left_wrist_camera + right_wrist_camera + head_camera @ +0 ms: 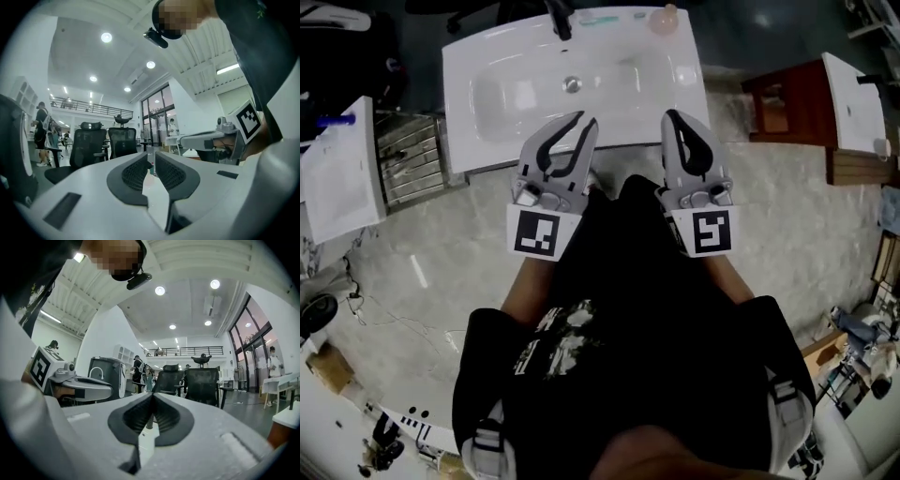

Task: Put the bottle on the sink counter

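L gripper (152, 158) fingers face chairs (86, 143); sink (487, 52) seen only in head view.

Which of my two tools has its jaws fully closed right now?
The right tool: its jaws meet at the tips with nothing between them. The left tool shows a narrow empty gap between its jaws.

Small pale pink bottle (664, 19), rounded, too small and blurred to show cap or label. Set at the back right corner of the white sink desk (461, 112), on the flat rim behind the basin (516, 94), well to the right of the dark faucet (559, 19), standing free. Sink desk rectangular and glossy, with a shallow oval basin and a metal drain (572, 84) at its middle.
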{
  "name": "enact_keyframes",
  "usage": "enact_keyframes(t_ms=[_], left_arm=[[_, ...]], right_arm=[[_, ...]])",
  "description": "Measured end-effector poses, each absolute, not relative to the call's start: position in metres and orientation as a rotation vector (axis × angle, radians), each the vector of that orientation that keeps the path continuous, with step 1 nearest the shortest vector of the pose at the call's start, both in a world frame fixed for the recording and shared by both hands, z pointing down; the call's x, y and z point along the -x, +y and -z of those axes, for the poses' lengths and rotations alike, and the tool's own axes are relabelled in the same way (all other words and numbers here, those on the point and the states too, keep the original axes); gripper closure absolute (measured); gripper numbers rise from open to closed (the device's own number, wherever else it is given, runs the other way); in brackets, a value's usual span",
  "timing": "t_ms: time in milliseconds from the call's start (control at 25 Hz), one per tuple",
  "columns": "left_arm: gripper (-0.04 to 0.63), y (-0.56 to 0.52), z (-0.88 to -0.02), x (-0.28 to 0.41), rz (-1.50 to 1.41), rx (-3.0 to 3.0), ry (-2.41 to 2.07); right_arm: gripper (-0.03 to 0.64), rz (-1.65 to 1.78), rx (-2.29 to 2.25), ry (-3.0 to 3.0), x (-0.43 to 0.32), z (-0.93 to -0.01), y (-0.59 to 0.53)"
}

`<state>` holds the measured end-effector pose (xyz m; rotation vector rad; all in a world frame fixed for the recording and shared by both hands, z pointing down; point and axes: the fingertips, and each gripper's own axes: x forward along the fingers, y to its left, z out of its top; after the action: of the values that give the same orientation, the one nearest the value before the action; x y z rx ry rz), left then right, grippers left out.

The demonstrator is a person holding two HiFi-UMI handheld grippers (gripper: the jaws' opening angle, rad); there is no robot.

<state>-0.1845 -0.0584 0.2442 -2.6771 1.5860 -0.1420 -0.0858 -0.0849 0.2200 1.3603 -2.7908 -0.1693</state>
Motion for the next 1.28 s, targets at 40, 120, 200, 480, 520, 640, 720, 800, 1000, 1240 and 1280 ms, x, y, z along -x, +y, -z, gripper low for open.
enact_keyframes(t_ms=[40,120,200,480,520,640,720,800,1000,1240,1280], left_arm=[[0.532,-0.051,-0.242,0.187,0.126,2.675,1.627],[0.541,-0.039,-0.236,0.187,0.107,2.667,1.675],[0.553,-0.03,-0.23,0.18,0.099,2.656,1.697],[0.572,0.002,-0.226,0.114,0.123,2.601,1.787],[0.574,0.011,-0.225,0.102,0.117,2.587,1.802],[0.574,0.044,-0.232,0.072,0.219,2.547,1.839],[0.574,0.065,-0.236,0.065,0.263,2.519,1.907],[0.574,0.083,-0.237,0.067,0.246,2.487,1.993],[0.574,0.106,-0.235,0.052,0.222,2.454,2.004],[0.574,0.121,-0.225,0.042,0.207,2.493,1.905],[0.574,0.124,-0.226,0.043,0.23,2.497,1.888]], right_arm=[[0.62,0.181,-1.341,-2.806,0.085,-0.218,-0.081],[0.621,0.206,-1.287,-2.838,0.085,-0.21,-0.075],[0.621,0.211,-1.233,-2.872,0.083,-0.202,-0.067],[0.621,0.161,-0.997,-2.92,0.027,-0.212,-0.03],[0.621,0.141,-0.983,-2.922,0.015,-0.217,-0.024],[0.621,0.116,-0.929,-2.922,-0.011,-0.229,-0.006],[0.621,0.107,-0.891,-2.931,-0.019,-0.233,0.006],[0.621,0.107,-0.844,-2.944,-0.021,-0.236,0.02],[0.622,0.072,-0.813,-3.01,-0.033,-0.232,0.05],[0.621,0.074,-0.864,-2.998,-0.035,-0.223,0.075],[0.622,0.06,-0.87,-2.987,-0.034,-0.224,0.078]])
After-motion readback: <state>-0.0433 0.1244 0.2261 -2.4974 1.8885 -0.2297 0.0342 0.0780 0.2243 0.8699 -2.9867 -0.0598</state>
